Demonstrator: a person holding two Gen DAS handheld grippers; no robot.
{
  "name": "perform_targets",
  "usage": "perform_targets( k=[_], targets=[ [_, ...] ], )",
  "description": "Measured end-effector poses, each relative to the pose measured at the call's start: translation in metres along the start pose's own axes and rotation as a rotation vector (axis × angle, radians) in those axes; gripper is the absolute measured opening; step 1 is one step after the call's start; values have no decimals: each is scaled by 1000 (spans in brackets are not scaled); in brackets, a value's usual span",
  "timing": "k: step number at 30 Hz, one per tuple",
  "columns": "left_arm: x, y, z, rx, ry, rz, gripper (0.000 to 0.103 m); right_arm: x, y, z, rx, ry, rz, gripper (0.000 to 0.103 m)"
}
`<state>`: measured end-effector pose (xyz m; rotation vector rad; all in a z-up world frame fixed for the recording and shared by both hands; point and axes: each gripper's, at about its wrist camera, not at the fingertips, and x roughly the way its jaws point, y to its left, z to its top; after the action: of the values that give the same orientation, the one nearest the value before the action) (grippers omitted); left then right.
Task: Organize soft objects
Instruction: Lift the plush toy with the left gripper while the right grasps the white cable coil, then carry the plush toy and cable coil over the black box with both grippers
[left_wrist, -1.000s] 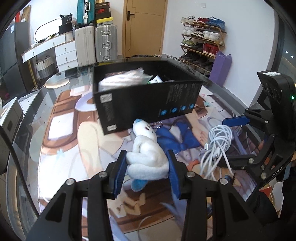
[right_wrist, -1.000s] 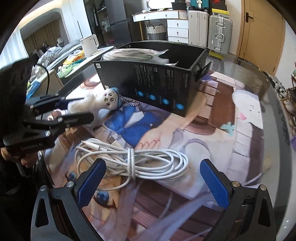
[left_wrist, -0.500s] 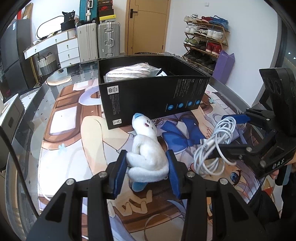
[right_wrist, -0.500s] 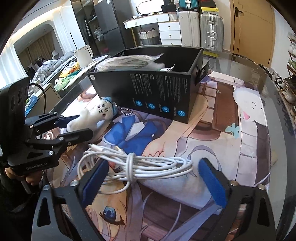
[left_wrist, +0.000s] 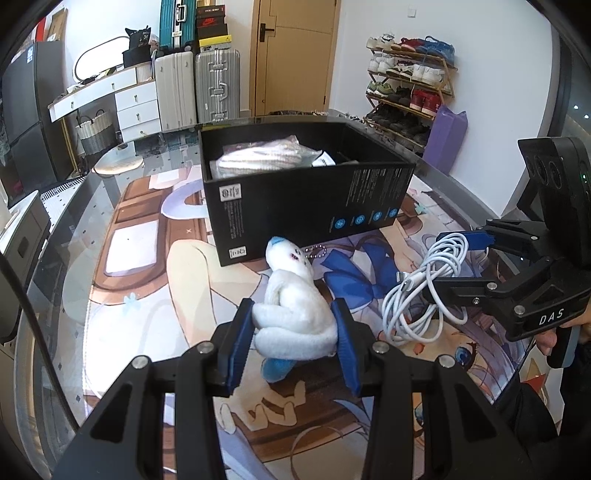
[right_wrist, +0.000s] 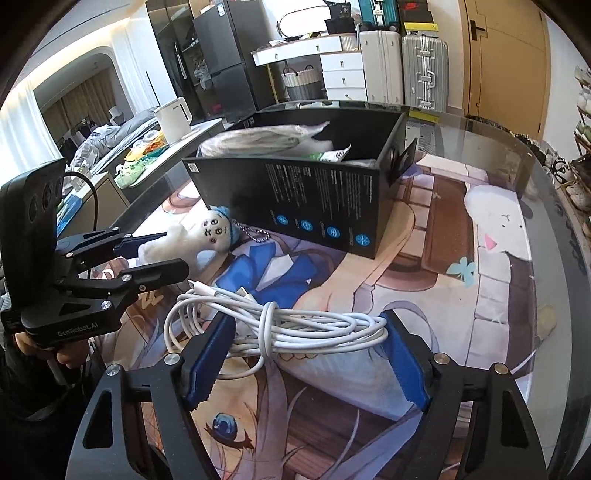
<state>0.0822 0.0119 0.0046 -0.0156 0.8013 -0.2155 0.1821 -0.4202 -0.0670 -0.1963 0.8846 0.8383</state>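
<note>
- The left wrist view is showing the left claw (left_wrist: 293, 341) squeezing the white plush toy (left_wrist: 295, 310) between its blue pads, the toy's back to the camera.
- The right wrist view is showing the toy's stitched face (right_wrist: 213, 229) and its bead chain (right_wrist: 255, 234), trailing toward the box.
- The right claw (right_wrist: 306, 354) is gripping the coiled white cable (right_wrist: 295, 325) end to end.
- The worktop (right_wrist: 491, 258) is wearing an anime-print mat, with suitcases (left_wrist: 197, 88) and a shoe rack (left_wrist: 410, 85) standing behind.
- The open black box (left_wrist: 306, 195) is sitting just beyond the toy, holding a bagged striped bundle (left_wrist: 262, 157).
</note>
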Motion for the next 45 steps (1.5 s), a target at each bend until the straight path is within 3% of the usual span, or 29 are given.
perform_targets(
  k=[28, 45],
  targets=[
    [-32, -2, 9, 5, -115, -32, 38, -34, -5, 6, 7, -103, -7, 80],
    [-72, -8, 23, 19, -236, -60, 38, -70, -6, 20, 20, -228, -39, 80]
  ],
)
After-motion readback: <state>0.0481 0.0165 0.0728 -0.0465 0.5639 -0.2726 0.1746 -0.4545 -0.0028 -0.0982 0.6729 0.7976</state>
